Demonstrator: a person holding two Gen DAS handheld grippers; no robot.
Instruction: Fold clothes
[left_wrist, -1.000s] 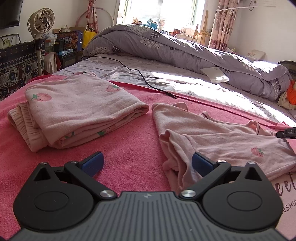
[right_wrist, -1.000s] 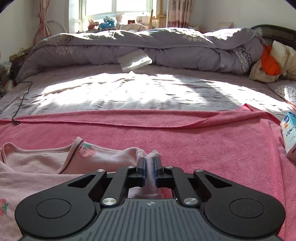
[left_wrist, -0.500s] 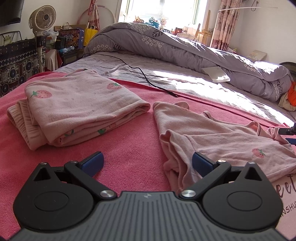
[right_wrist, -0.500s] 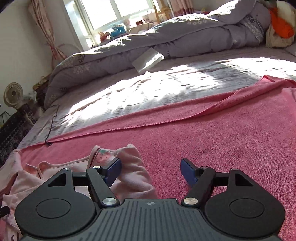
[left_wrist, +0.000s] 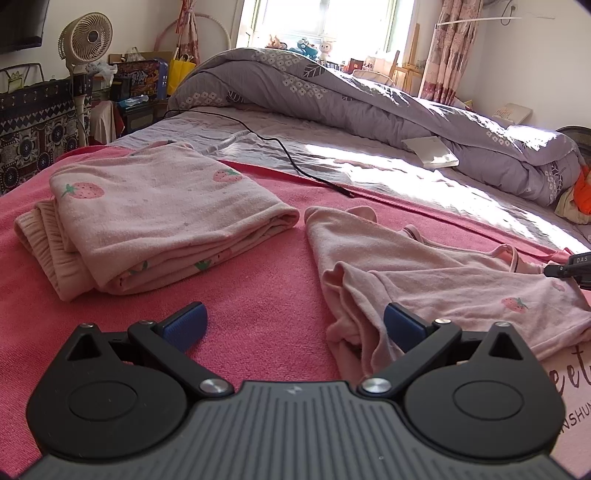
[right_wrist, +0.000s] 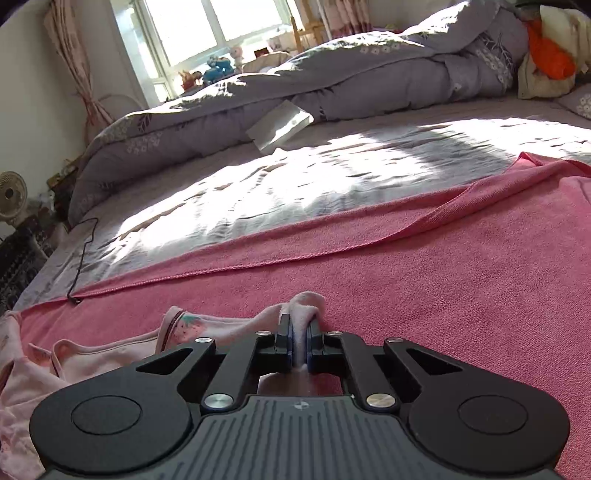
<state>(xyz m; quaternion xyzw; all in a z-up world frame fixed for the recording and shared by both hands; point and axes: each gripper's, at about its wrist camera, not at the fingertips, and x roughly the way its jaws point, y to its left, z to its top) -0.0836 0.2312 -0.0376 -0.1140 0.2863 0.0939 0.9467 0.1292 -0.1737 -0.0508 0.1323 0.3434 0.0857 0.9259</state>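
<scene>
Now your right gripper (right_wrist: 300, 334) is pinching a bunched corner of the pink top (right_wrist: 110, 354), pads pressed together with cloth between them at lower centre of the right wrist view. From there the top trails away to the lower left of that frame, flat on the pink towel (right_wrist: 443, 277). Your left gripper (left_wrist: 291, 323) is spread wide and holds nothing; its right pad (left_wrist: 400, 325) sits just at the crumpled near end of the top (left_wrist: 424, 280), which runs from lower centre toward the right edge of the left wrist view. So the garment's long axis lies between your two grippers, the left nearest its free end. The folded stack (left_wrist: 155, 218) rests apart at the left of that view.
</scene>
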